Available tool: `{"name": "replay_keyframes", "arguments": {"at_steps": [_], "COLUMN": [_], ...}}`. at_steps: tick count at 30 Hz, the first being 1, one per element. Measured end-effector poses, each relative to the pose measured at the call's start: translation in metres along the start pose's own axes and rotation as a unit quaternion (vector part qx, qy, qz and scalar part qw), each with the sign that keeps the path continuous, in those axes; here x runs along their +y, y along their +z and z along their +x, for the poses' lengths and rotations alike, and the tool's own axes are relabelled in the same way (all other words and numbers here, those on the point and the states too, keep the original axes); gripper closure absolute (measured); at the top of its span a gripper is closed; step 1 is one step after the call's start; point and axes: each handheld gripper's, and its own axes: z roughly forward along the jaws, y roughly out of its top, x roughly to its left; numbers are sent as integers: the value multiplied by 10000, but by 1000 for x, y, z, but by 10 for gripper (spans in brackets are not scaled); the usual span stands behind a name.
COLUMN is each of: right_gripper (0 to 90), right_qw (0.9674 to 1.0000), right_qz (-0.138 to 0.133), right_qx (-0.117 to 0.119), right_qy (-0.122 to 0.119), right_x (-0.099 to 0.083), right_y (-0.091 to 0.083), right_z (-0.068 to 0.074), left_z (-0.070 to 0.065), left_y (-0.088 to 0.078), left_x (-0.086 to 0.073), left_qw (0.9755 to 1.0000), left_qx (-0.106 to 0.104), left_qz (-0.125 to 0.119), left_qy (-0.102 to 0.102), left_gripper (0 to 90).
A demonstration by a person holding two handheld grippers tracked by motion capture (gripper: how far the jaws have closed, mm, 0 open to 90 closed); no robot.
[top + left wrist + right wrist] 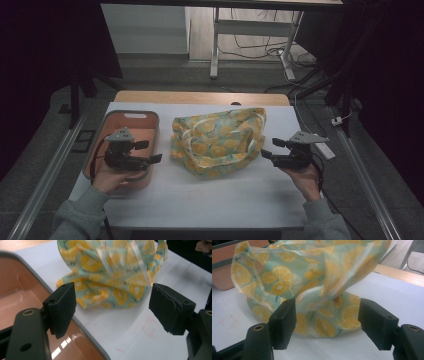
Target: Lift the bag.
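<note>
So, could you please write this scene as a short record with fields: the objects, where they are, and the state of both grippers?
surface: white table
centre object: lemon-print fabric bag, crumpled, handles loose
left object: pink bin with grey rim, beside the bag
left gripper: open, above the bin, pointing at the bag
right gripper: open, at the bag's right, not touching it
contact: neither gripper holds anything
</note>
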Motion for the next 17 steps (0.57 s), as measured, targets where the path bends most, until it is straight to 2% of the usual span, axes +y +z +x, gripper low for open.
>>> {"name": "replay_keyframes", "arguments": {"at_steps": [5,17], "right_gripper": [317,318], "right_qw": [9999,9997], "right_qz": [-43,-75], "right_qx": [40,16], "right_qy": [-114,-219], "right_x": [-3,-3], "right_y": [-2,-4], "right_z": [2,5], "left_z": [0,2], "left_y": [2,5], "left_x": [-3,-5], "left_qw": [10000,9999], "left_qx": [3,3], "left_qz": [49,86], "left_qy": [-29,-82], "left_gripper": [222,224]}}
